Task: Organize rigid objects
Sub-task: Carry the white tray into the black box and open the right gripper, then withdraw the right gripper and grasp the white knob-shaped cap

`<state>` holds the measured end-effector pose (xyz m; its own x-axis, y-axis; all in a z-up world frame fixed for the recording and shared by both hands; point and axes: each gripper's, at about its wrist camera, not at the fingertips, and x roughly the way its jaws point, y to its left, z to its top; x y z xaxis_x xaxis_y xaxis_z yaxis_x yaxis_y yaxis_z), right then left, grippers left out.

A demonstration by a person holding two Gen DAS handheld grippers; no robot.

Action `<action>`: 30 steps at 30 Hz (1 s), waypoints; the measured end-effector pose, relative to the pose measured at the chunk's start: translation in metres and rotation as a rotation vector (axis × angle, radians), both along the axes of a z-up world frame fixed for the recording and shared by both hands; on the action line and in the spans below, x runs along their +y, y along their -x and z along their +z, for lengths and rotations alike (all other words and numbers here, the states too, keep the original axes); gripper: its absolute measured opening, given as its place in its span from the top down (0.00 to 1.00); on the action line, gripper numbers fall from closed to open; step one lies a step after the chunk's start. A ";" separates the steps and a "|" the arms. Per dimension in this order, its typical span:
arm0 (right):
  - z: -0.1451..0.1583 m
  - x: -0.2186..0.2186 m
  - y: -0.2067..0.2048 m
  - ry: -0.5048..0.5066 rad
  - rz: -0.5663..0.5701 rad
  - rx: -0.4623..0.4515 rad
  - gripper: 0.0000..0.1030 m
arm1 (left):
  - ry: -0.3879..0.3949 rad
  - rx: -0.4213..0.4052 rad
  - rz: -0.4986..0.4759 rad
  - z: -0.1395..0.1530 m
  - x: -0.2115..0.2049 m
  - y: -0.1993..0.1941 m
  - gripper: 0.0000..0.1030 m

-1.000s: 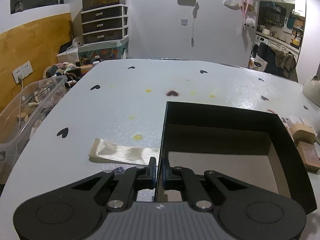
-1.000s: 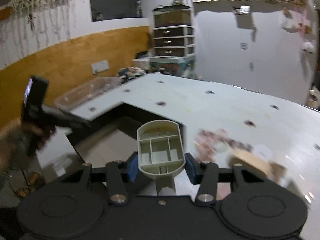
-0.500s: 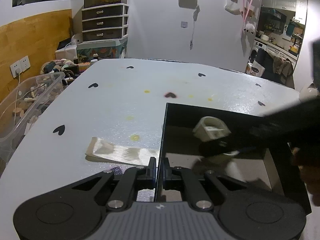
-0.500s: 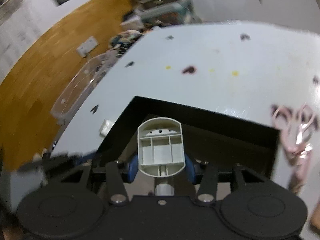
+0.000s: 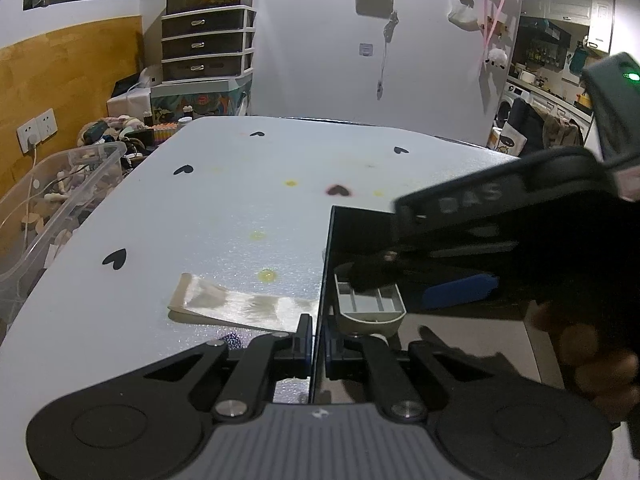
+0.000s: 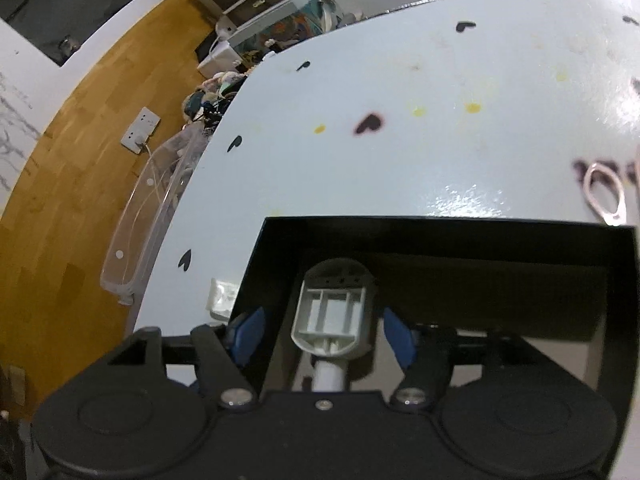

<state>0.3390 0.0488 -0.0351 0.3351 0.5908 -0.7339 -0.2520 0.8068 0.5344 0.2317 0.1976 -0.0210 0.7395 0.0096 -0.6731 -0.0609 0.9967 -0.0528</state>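
A black box [image 5: 326, 248] [image 6: 440, 226] lies open on the pale table. My left gripper [image 5: 317, 338] is shut on the box's left wall near its front corner. A grey plastic piece with small compartments and a white stem [image 6: 333, 312] [image 5: 368, 304] lies inside the box at its near left. My right gripper [image 6: 324, 330] is open around it, blue pads [image 6: 246, 330] standing apart from its sides; it reaches over the box in the left wrist view [image 5: 520, 240].
A cream flat packet [image 5: 236, 306] lies on the table left of the box. Pink scissors [image 6: 604, 194] lie right of the box. A clear plastic bin [image 5: 48, 208] [image 6: 148, 216] stands off the table's left edge. Drawers [image 5: 208, 46] stand at the far wall.
My right gripper brought the grey piece down into the box and opened, letting it go. My left gripper has stayed shut on the box wall.
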 end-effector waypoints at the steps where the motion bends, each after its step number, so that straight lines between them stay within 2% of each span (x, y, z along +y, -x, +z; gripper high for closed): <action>1: 0.002 -0.003 0.001 0.002 0.004 -0.004 0.34 | 0.000 0.000 0.000 0.000 0.000 0.000 0.95; 5: 0.009 -0.015 0.006 0.020 0.008 -0.016 0.25 | 0.001 0.002 0.004 0.000 0.000 0.000 0.95; 14: 0.022 -0.042 0.025 0.021 0.057 -0.101 0.20 | -0.005 0.006 0.007 0.000 -0.003 -0.002 0.95; 15: 0.024 -0.044 0.029 0.025 0.060 -0.112 0.17 | -0.013 0.006 0.007 0.000 -0.004 -0.002 0.95; 22: 0.043 -0.060 0.054 0.029 0.085 -0.218 0.09 | -0.010 0.008 0.018 -0.001 -0.003 -0.001 0.95; 30: 0.058 -0.087 0.081 0.056 0.107 -0.383 0.00 | 0.001 0.011 0.034 0.000 -0.004 -0.001 0.95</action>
